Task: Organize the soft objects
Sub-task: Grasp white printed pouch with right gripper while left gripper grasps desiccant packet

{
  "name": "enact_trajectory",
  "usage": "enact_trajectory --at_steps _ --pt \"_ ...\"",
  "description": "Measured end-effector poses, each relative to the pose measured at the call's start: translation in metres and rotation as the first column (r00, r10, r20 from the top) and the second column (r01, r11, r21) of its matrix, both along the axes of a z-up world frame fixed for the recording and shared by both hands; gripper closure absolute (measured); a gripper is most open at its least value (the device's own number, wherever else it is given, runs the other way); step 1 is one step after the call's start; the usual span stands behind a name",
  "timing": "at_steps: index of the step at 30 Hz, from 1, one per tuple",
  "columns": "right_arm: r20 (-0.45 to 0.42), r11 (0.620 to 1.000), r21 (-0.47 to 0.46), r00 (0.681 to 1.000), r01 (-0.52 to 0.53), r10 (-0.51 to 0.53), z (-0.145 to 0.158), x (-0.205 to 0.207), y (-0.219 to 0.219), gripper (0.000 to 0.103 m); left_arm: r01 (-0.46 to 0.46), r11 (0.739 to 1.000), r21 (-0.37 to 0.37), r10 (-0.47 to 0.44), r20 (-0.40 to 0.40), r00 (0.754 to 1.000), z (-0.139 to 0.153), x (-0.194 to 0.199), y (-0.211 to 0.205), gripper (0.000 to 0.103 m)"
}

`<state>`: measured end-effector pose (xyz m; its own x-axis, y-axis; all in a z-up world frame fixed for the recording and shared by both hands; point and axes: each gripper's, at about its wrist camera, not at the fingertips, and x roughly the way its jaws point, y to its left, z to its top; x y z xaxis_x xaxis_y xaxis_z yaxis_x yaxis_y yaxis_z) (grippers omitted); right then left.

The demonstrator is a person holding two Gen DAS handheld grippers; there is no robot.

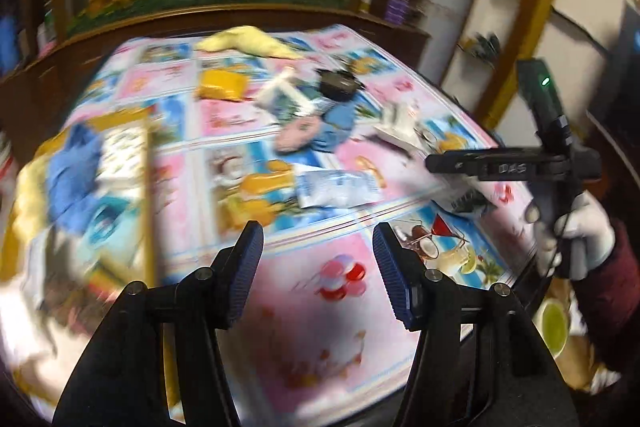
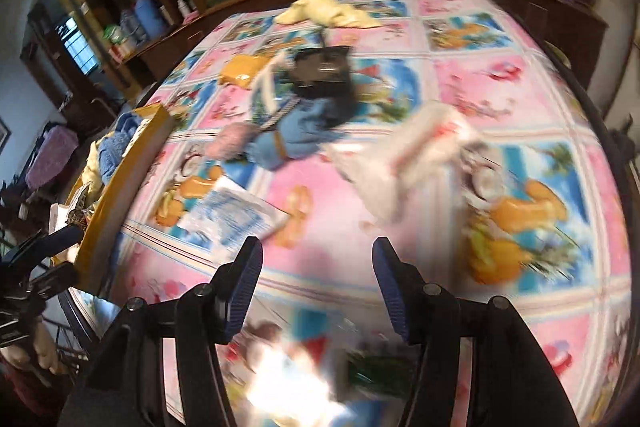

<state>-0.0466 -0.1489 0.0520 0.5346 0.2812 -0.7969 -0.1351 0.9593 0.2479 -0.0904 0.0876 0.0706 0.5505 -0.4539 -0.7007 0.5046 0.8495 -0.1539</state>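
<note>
Both views are motion-blurred. Left gripper (image 1: 318, 259) is released: jaws apart, nothing between them, only the patterned tablecloth (image 1: 304, 327) showing through the gap at bottom centre of the left wrist view. Right gripper (image 2: 317, 267) is likewise released, jaws apart and empty, over the cloth at bottom centre of its own view. In the left view the right gripper also shows at the right edge, held by a white-gloved hand (image 1: 580, 231) with a dark red sleeve (image 1: 608, 291); its jaws point left over the cloth edge. Soft things are scattered over the cloth. A pale yellow cloth (image 1: 248, 41) lies at the far edge, upper centre. An orange-yellow pad (image 1: 222, 85) sits below it, left of centre. A blue cloth (image 1: 336, 125) lies mid-frame with a pink item (image 1: 296, 137) touching its left side and a black object (image 1: 336, 83) just above it. A white-and-blue packet (image 1: 338, 189) lies flat nearer the camera, centre. A white crumpled bag (image 2: 416, 155) sits right of centre in the right view. A yellow box (image 1: 148, 187) stands at the left edge, with another blue cloth (image 1: 74, 179) and something pale yellow inside it; the rest of its contents are too blurred to tell. A green cup (image 1: 554, 323) shows at lower right in the left view, off the table.
</note>
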Motion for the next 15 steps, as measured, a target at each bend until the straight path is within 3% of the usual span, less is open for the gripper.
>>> enact_trajectory --at_steps 4,7,10,12,13,15 --pt "-0.022 0.997 0.016 0.997 0.075 -0.075 -0.007 -0.018 -0.037 0.046 0.117 0.991 0.064 -0.119 0.027 0.993 -0.007 0.034 -0.048 0.046" --pt "-0.036 0.993 0.037 0.993 0.111 -0.11 -0.013 -0.021 -0.055 0.046 0.213 0.967 0.138 -0.217 0.015 0.976 -0.02 0.058 -0.08 0.046" --pt "-0.037 0.988 0.085 0.991 0.13 -0.128 -0.015 -0.017 -0.065 0.046 0.226 0.947 0.227 -0.216 -0.069 0.974 -0.049 0.08 -0.1 0.046" --pt "-0.04 0.986 0.113 0.992 0.124 -0.121 -0.016 -0.011 -0.065 0.046 0.207 0.937 0.282 -0.193 -0.076 0.978 -0.058 0.078 -0.103 0.037" --pt "-0.042 0.985 0.121 0.992 0.121 -0.116 -0.016 -0.008 -0.064 0.046 0.211 0.936 0.282 -0.191 -0.097 0.977 -0.058 0.074 -0.103 0.037" --pt "-0.041 0.984 0.137 0.993 0.114 -0.109 -0.015 0.0 -0.061 0.046 0.276 0.943 0.186 -0.245 -0.176 0.953 -0.049 0.066 -0.1 0.037"
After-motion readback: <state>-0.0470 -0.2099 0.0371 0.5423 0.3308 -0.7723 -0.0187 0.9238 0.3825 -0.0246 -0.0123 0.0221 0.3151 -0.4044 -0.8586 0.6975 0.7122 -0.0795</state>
